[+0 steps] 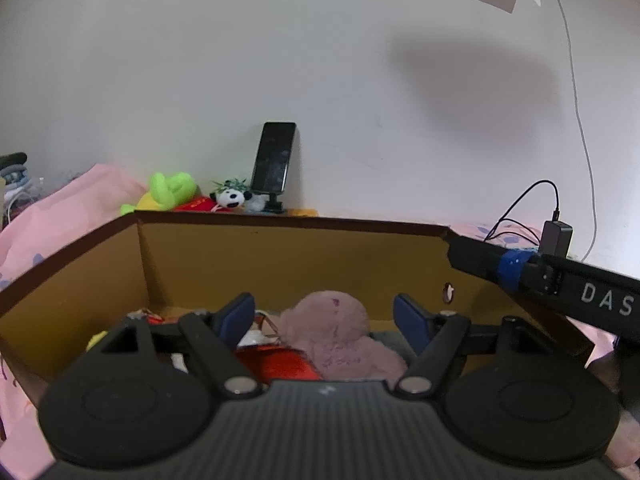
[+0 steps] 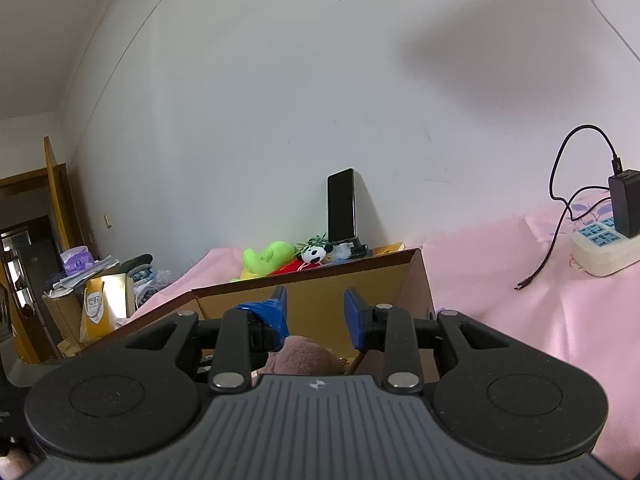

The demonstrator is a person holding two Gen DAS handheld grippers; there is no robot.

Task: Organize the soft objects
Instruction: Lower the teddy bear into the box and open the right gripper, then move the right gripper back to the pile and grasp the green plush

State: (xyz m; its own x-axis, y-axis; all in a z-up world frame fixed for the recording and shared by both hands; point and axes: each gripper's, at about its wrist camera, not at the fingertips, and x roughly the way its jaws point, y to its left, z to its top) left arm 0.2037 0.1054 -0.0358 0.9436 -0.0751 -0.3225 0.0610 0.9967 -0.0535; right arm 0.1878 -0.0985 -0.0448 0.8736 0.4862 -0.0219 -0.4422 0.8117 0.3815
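Left tongs (image 1: 324, 312) hang apart over an open cardboard box (image 1: 280, 256) on a pink-covered bed (image 2: 520, 300), their blue pads either side of a mauve plush (image 1: 332, 328) lying inside on a red item (image 1: 276, 364), not touching it. Right tongs (image 2: 316, 312) stand apart above the box rim, empty. Beyond the box, a green toy (image 2: 266, 258), a panda (image 2: 314, 255) and a phone (image 1: 274, 158) line the wall.
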